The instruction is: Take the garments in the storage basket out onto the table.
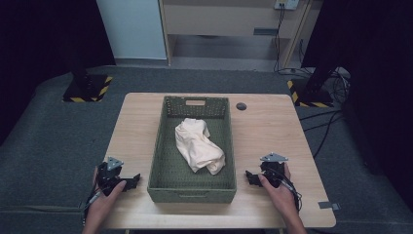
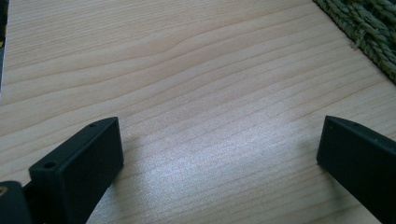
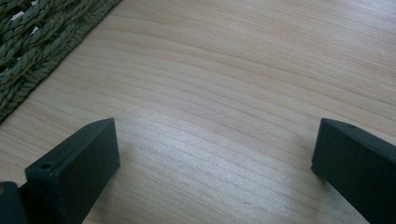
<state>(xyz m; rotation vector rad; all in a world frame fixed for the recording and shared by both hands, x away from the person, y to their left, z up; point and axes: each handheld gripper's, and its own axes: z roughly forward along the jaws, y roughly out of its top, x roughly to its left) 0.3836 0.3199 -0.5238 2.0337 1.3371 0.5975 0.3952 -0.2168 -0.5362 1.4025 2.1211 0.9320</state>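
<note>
Left gripper (image 1: 130,181): you rest it on the table (image 1: 272,136), jaws spread, empty.
Right gripper (image 1: 251,177): likewise spread, empty.
Cloth (image 1: 198,145): crumpled inside green basket (image 1: 192,195).
Advice: reach over the rim, pinch a raised fold.

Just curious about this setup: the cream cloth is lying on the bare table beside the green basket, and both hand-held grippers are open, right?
Not quite. The cream cloth lies inside the green basket, as the high view shows. Both hand-held grippers, left and right, are indeed open.
</note>
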